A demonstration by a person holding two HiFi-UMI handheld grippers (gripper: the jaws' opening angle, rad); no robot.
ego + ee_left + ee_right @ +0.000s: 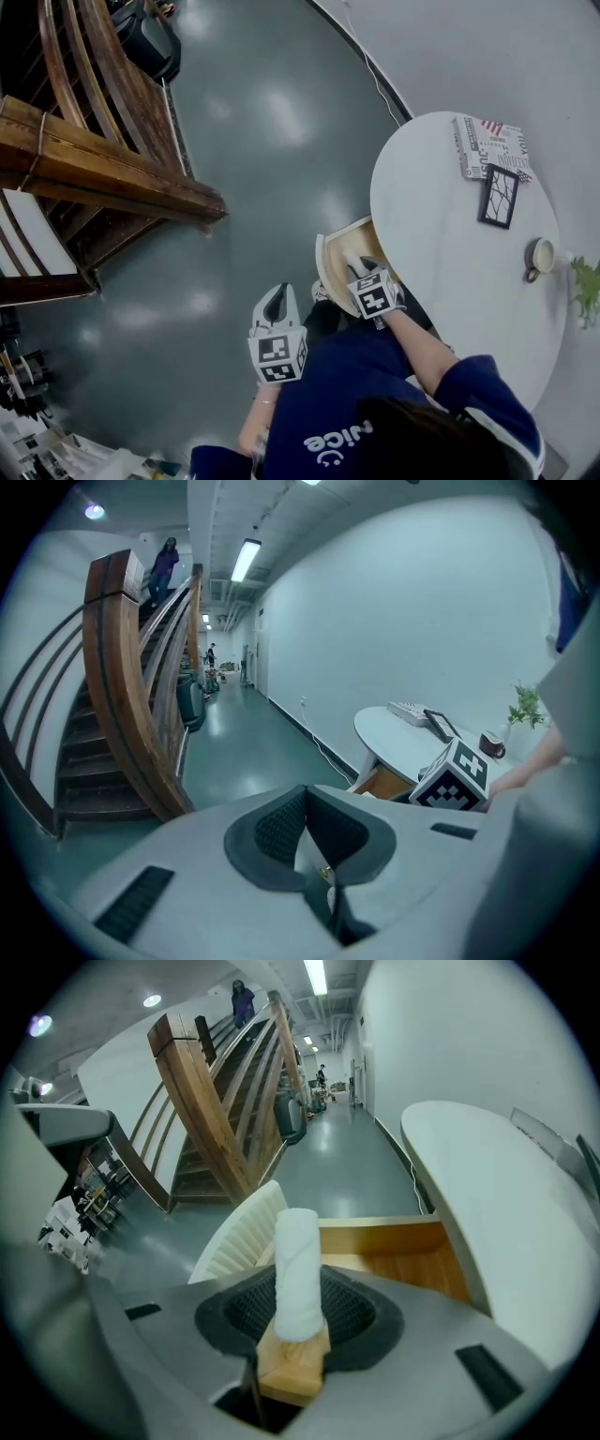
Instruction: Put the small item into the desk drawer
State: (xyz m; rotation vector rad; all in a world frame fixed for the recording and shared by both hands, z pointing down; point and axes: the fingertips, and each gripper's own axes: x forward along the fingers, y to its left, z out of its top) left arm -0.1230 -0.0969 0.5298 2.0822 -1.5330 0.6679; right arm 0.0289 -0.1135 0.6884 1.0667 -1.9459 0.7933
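My right gripper (362,267) hovers over the open wooden drawer (334,255) of the round white table (450,234). It is shut on the small item (298,1274), a white roll on a little wooden block that stands upright between the pads. In the right gripper view the drawer (408,1262) lies just ahead of that gripper (298,1321), showing its bare wooden bottom and white ribbed front (239,1232). My left gripper (277,300) hangs over the grey floor to the left of the drawer. In its own view the left gripper (306,808) is shut with nothing in it.
On the table lie a printed booklet (492,145), a black frame (499,195), a mug (542,256) and a small plant (586,291). A wooden staircase (103,141) fills the left. Grey floor spreads between the stairs and the table.
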